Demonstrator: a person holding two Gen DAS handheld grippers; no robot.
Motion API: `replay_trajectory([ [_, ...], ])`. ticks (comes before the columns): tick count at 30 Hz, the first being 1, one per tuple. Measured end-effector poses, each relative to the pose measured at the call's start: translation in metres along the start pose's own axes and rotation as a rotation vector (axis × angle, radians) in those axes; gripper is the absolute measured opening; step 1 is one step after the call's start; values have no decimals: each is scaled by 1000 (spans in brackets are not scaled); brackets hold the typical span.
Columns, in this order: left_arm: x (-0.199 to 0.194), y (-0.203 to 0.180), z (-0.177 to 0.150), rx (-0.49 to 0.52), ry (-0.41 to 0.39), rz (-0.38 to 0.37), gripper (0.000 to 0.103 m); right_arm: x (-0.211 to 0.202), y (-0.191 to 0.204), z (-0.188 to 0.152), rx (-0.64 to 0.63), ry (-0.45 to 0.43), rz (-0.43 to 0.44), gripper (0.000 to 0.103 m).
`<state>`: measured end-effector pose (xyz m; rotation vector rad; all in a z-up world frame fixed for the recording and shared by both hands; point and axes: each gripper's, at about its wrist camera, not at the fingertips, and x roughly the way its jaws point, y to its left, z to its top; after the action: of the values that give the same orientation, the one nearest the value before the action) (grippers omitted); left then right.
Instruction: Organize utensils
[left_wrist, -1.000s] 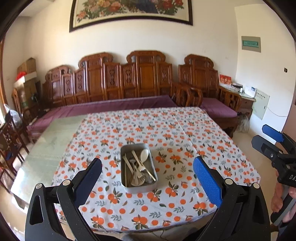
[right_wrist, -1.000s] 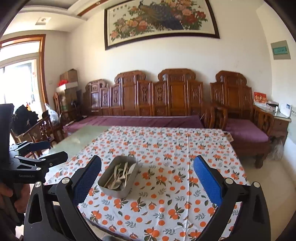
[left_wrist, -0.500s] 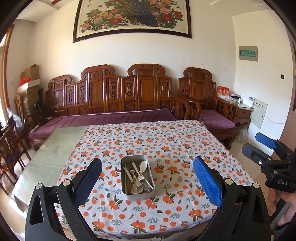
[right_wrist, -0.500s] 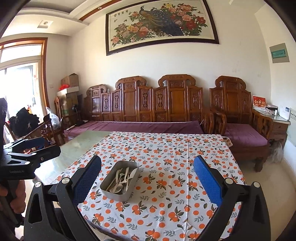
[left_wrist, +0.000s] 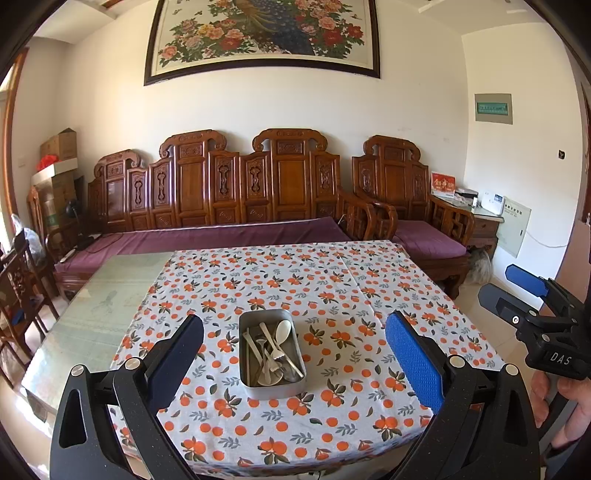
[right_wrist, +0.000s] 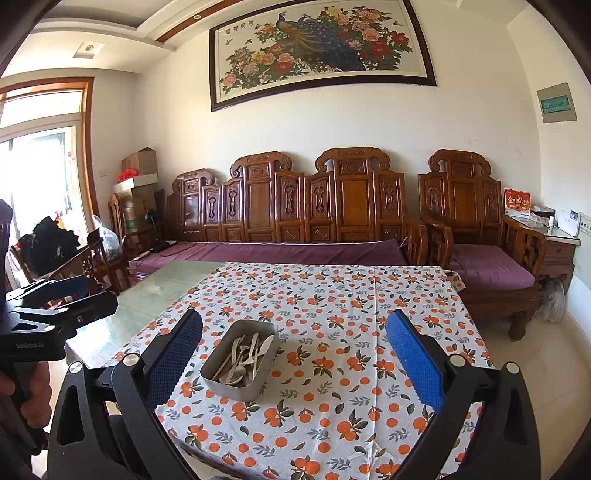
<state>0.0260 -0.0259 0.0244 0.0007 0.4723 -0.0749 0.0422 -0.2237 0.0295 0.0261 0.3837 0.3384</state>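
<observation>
A rectangular metal tin (left_wrist: 249, 351) (right_wrist: 225, 387) sits near the front of the table on an orange-print tablecloth (left_wrist: 332, 288) (right_wrist: 332, 295). Inside it lie several metal utensils (left_wrist: 271, 350) (right_wrist: 245, 356): spoons, forks and a knife in a loose heap. My left gripper (left_wrist: 293, 356) hovers open in front of the tin, well back from it, with nothing between its fingers. My right gripper (right_wrist: 293, 360) is open too, to the right of the tin and clear of it. Each gripper shows at the edge of the other's view, the right gripper (left_wrist: 517, 291) and the left gripper (right_wrist: 66, 299).
The cloth covers the right part of a glass-topped table (left_wrist: 107, 295). A carved wooden bench with purple cushions (left_wrist: 229, 236) runs behind it, an armchair (left_wrist: 417, 229) at the right and dark chairs (left_wrist: 18, 288) at the left. A hand (left_wrist: 569, 398) holds the right gripper's handle.
Both views have tilted upward and drawn back a little: the tin now sits lower and smaller, and more of the wall and painting shows. Both grippers stayed open.
</observation>
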Motion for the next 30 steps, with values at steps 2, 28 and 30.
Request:
replay_trajectory([
  [2, -1, 0, 0, -2, 0, 0, 95, 0, 0, 0, 1, 0, 0, 100],
  [28, -4, -1, -1, -4, -11, 1, 95, -1, 0, -1, 5, 2, 1, 100],
  [30, -4, -2, -1, -5, -13, 2, 95, 0, -1, -1, 4, 2, 1, 100],
])
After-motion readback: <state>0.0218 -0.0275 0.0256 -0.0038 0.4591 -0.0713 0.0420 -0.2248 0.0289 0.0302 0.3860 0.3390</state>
